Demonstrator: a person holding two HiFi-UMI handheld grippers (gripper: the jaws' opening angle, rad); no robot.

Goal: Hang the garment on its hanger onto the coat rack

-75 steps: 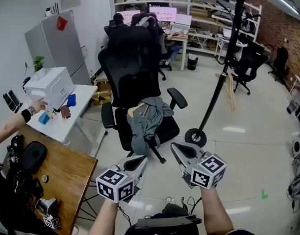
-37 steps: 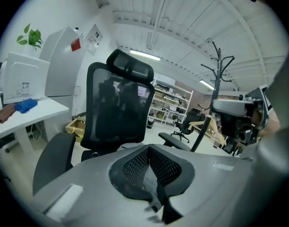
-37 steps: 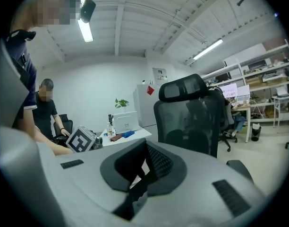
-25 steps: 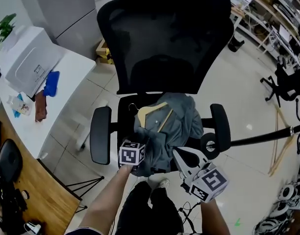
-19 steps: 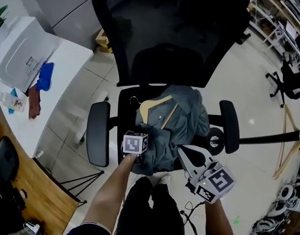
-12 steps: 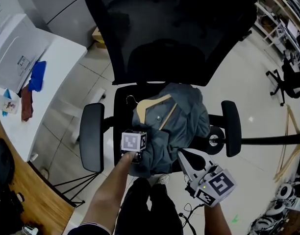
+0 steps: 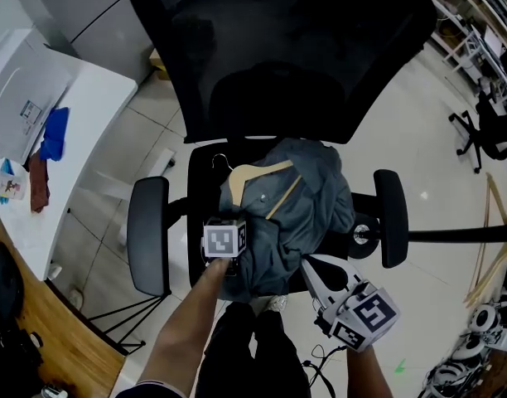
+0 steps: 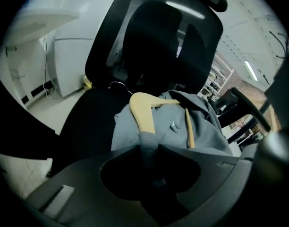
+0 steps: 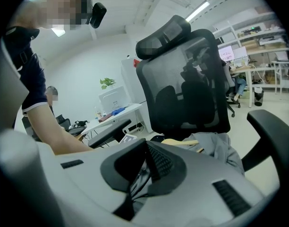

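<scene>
1. Garment (image 7: 307,210), grey, lies crumpled on the seat of a black office chair (image 7: 303,65); a wooden hanger (image 7: 252,173) shows partly bare on top of it, its metal hook toward the backrest.
2. Left gripper (image 8: 149,148) is at the garment's near edge; its jaws have just been closing and pinch a fold of the grey cloth between them.
3. Right gripper (image 9: 145,150) hovers by the seat's front corner, close to the hem; its jaws are together with nothing between them.
4. Coat rack (image 7: 461,236) stands on the floor beyond the armrest (image 7: 390,218) at the picture's right; only its base and pole show.
</scene>
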